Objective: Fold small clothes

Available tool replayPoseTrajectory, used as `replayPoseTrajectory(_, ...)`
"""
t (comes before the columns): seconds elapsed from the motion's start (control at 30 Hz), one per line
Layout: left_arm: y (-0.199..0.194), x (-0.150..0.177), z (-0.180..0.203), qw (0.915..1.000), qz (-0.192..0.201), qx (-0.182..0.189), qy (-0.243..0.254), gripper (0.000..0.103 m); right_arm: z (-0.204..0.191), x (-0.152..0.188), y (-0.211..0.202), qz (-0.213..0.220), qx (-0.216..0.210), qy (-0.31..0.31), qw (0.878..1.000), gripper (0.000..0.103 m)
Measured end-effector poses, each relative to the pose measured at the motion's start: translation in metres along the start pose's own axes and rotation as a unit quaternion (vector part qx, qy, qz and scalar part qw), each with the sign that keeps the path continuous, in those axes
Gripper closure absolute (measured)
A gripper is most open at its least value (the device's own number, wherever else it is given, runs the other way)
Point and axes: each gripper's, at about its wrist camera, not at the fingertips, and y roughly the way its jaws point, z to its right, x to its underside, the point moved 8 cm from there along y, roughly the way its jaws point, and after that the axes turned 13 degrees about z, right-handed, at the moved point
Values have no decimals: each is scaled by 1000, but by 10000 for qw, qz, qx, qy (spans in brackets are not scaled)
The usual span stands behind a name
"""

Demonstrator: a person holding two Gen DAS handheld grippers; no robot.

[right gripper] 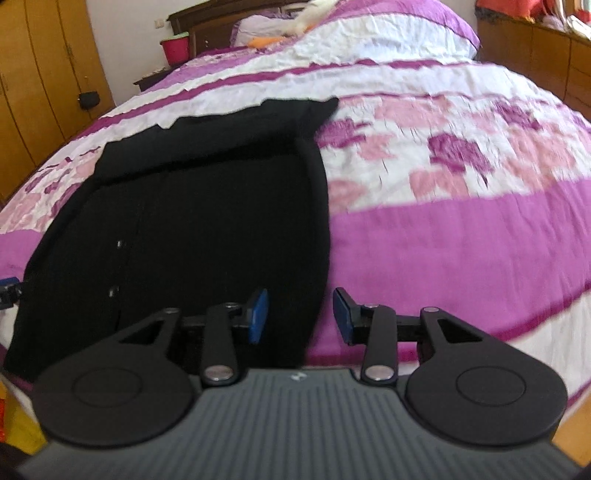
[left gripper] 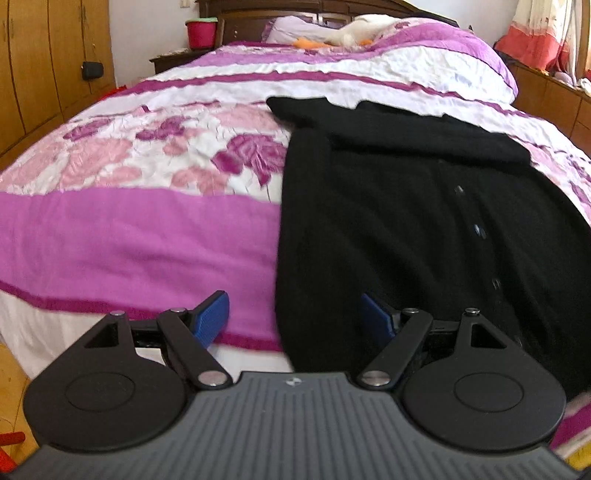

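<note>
A black buttoned garment (left gripper: 406,221) lies flat on the bed, its near hem hanging over the bed's front edge; it also shows in the right wrist view (right gripper: 207,229). Its sleeves are folded across the top. My left gripper (left gripper: 295,321) is open, its blue pads on either side of the garment's left bottom edge, not closed on it. My right gripper (right gripper: 300,317) is open, its pads on either side of the garment's right bottom edge. The tip of the left gripper (right gripper: 9,286) shows at the far left of the right wrist view.
The bed (left gripper: 129,229) has a pink, purple and white floral quilt. Pillows and a white cloth (left gripper: 354,31) lie at the head. A red bucket (left gripper: 201,33) stands on a nightstand. Wooden wardrobes (left gripper: 40,66) stand at left, low cabinets (left gripper: 554,99) at right.
</note>
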Motion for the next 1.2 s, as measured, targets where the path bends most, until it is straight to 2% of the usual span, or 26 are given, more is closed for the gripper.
replayPoseTrajectory(0.1,-6,12,3,9998,-89,165,-29,21,1,15,-7,-54,-13,124,9999,62)
replayPoseTrajectory(0.27,-15,26,16,9991,-108,282,288,21,-5,28,-17,-61,-100,88,9999,62)
replayPoseTrajectory(0.5,-20,35,24,9984,-201,505,183,22,-15,38,-20,-120,-264,-94,9995,60)
replayPoseTrajectory(0.67,-26,42,28,9963,-300,810,34,30,-16,45,-21,-191,-377,-110,9990,60)
replayPoseTrajectory(0.8,-24,50,40,9931,-391,1106,36,32,-19,50,-21,-186,-456,-138,9987,59)
replayPoseTrajectory(0.9,-18,52,41,9932,-378,1101,28,34,-19,53,-20,-169,-531,-116,9984,59)
replayPoseTrajectory(1.03,-14,51,36,9940,-315,1043,-130,49,-21,55,-19,-81,-527,-87,9985,61)
replayPoseTrajectory(1.13,-15,50,31,9938,-296,1033,-267,57,-22,57,-20,-64,-549,-57,9985,72)
replayPoseTrajectory(1.2,-15,50,28,9935,-298,1043,-343,61,-21,60,-21,-106,-651,119,9978,87)
